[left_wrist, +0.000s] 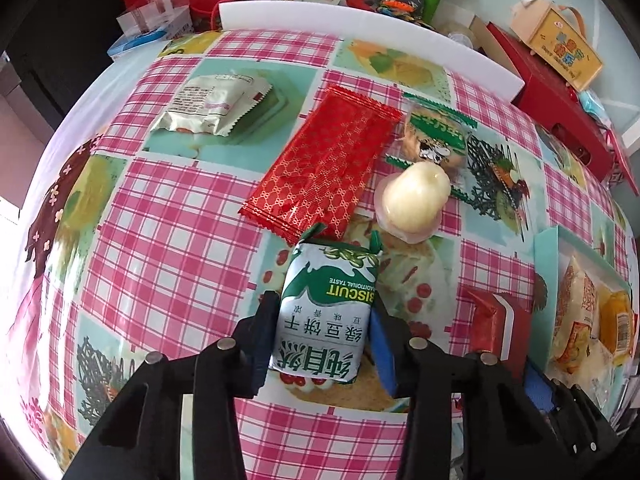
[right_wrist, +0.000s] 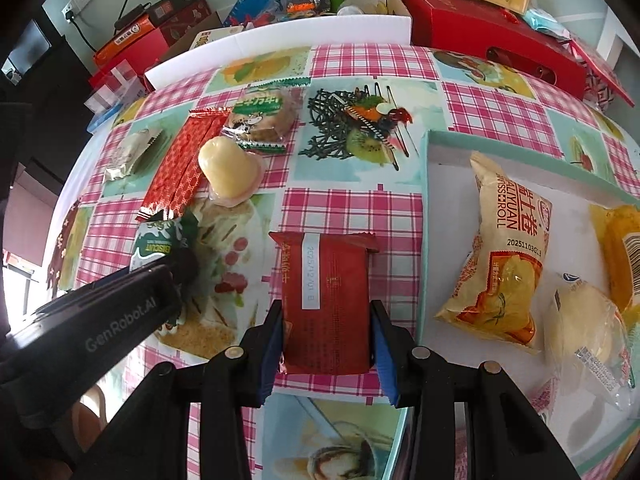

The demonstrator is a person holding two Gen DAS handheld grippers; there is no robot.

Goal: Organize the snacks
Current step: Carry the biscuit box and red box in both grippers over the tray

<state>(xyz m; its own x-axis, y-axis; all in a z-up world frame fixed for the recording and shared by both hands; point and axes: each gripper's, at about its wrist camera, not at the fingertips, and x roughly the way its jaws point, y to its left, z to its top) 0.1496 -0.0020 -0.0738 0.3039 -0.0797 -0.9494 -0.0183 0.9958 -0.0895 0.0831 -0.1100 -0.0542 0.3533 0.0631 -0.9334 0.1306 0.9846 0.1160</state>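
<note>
Two grippers, each clamping a snack above the checked tablecloth [left_wrist: 168, 216]: the left gripper [left_wrist: 324, 344] pinches a green-and-white biscuit pack [left_wrist: 326, 312] between its fingers, near the red wrapper [left_wrist: 320, 164] and pale jelly cup [left_wrist: 414, 196]; the right gripper [right_wrist: 326, 344] grips a red packet [right_wrist: 326, 300], just left of the teal tray [right_wrist: 426, 184] holding a Swiss roll [right_wrist: 500, 256].

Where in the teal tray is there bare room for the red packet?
Free: the tray's near-left floor, between its left wall and the Swiss roll bag, beside the right claw holding the red packet. Crowded: the tray's right side.
</note>
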